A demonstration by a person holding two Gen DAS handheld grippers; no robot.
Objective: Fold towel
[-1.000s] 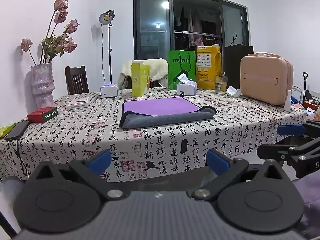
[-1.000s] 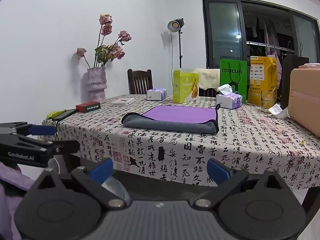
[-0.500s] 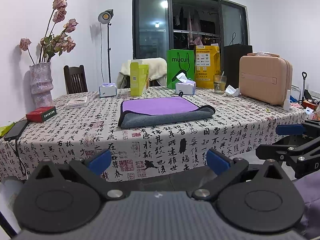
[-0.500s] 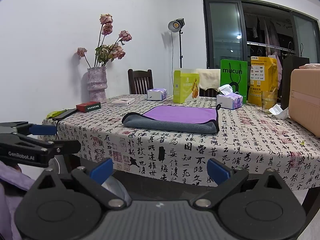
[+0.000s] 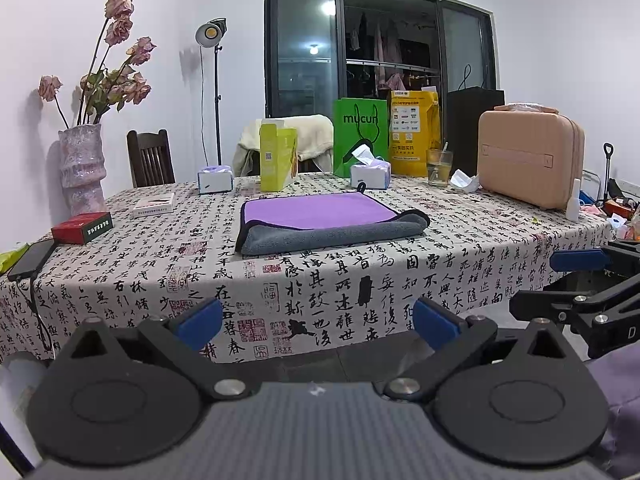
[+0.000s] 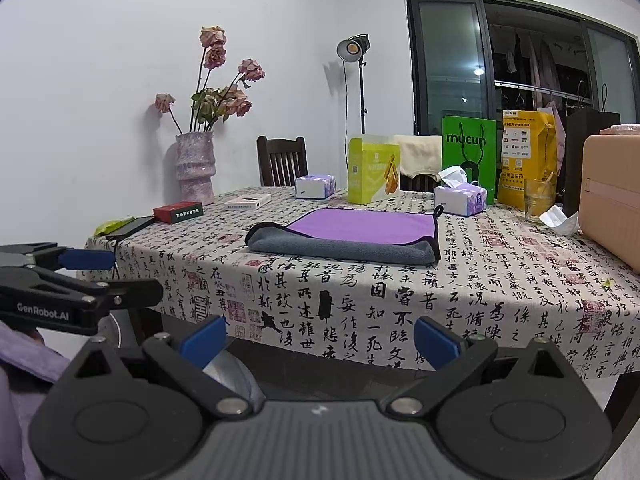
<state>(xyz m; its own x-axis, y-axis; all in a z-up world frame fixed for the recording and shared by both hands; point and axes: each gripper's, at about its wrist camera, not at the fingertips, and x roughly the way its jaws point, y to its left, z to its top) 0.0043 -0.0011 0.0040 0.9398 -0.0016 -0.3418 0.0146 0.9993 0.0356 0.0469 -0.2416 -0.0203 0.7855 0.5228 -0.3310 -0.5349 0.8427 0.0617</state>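
A purple and grey towel (image 5: 320, 220) lies folded on the table with the calligraphy-print cloth (image 5: 360, 272), near the front edge; it also shows in the right wrist view (image 6: 352, 232). My left gripper (image 5: 318, 322) is open and empty, held below and in front of the table edge. My right gripper (image 6: 318, 338) is open and empty, at the same height, to the right of the left one. Each gripper shows at the side of the other's view.
Behind the towel stand tissue boxes (image 5: 370, 174), a yellow-green carton (image 5: 278, 158), a green bag (image 5: 360, 136) and a glass (image 5: 439, 166). A pink case (image 5: 528, 156) is at right. A vase (image 5: 82, 168), a red box (image 5: 82, 227) and a phone (image 5: 32, 258) are at left.
Both grippers have stayed open and almost still; the left wrist view has shifted very slightly. The towel has not moved.
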